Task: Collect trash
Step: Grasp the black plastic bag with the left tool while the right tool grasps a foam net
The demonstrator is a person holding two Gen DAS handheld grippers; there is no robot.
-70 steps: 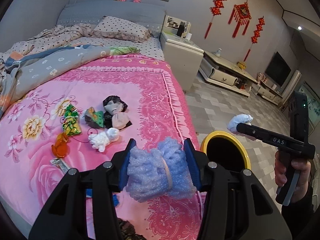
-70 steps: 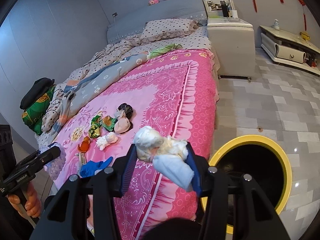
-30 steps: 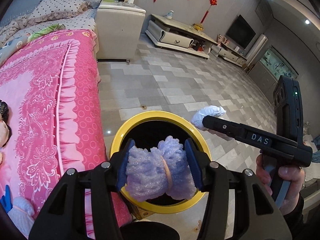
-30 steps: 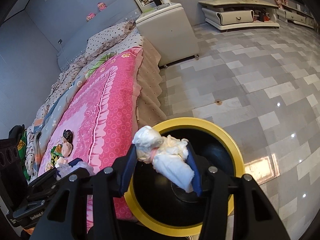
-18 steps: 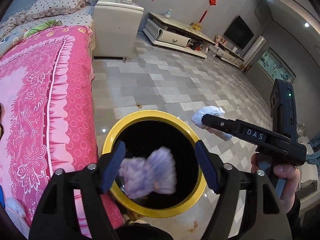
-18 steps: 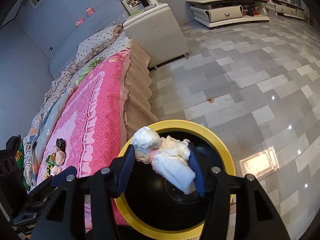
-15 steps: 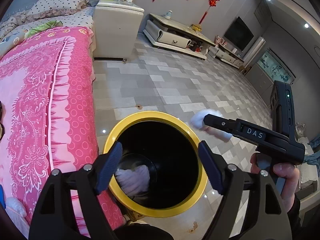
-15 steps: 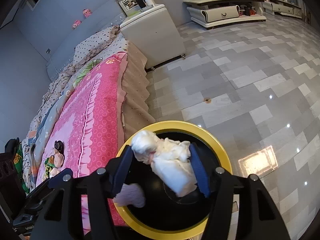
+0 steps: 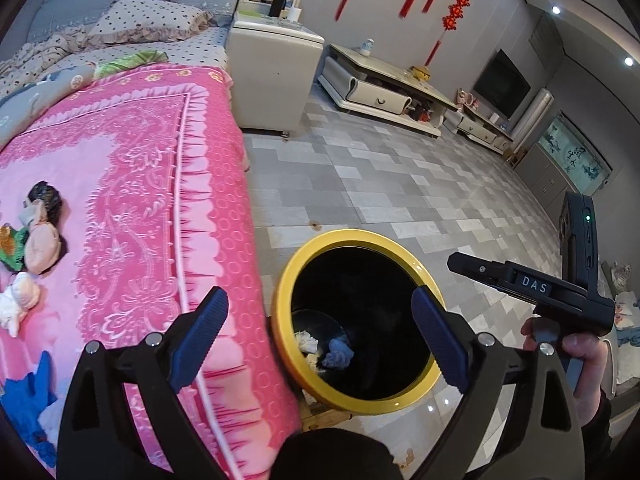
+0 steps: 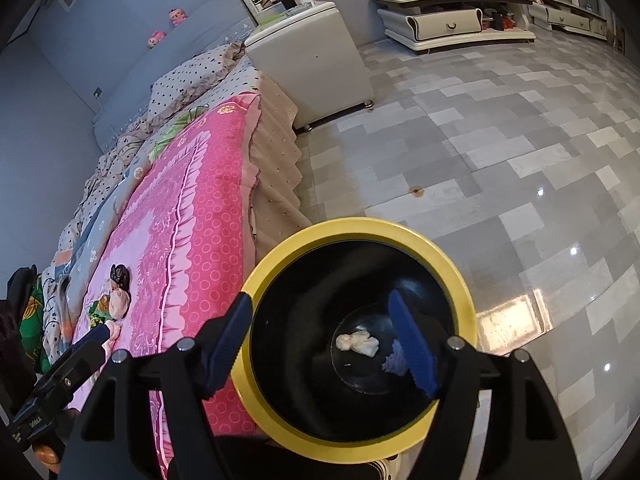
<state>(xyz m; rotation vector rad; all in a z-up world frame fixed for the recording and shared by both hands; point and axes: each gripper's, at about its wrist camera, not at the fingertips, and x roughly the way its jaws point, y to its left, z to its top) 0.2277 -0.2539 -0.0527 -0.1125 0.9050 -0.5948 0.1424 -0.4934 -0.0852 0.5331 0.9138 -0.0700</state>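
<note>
A black trash bin with a yellow rim [image 9: 294, 268] [image 10: 460, 280] stands on the floor beside the bed. At its bottom lie a white paper wad [image 10: 357, 343] [image 9: 306, 342] and a bluish foam wad [image 10: 394, 361] [image 9: 338, 353]. My left gripper [image 9: 320, 344] is open and empty, above the bin's near-left rim. My right gripper [image 10: 326, 344] is open and empty, right over the bin's mouth; it also shows at the right of the left wrist view [image 9: 454, 261]. Several scraps [image 9: 40, 232] [image 10: 118, 296] still lie on the pink blanket [image 9: 140, 184].
The bed's edge [image 10: 264, 184] runs close to the bin's left side. A white nightstand [image 9: 276, 80] stands at the bed's head, a low TV cabinet [image 9: 380, 96] along the far wall. A blue glove [image 9: 24, 400] lies at the near bed edge. Tiled floor [image 10: 500, 140] spreads right.
Both grippers swung from the bed over the bin and opened. The foam wad dropped in first, then the white wad; both now lie at the bottom.
</note>
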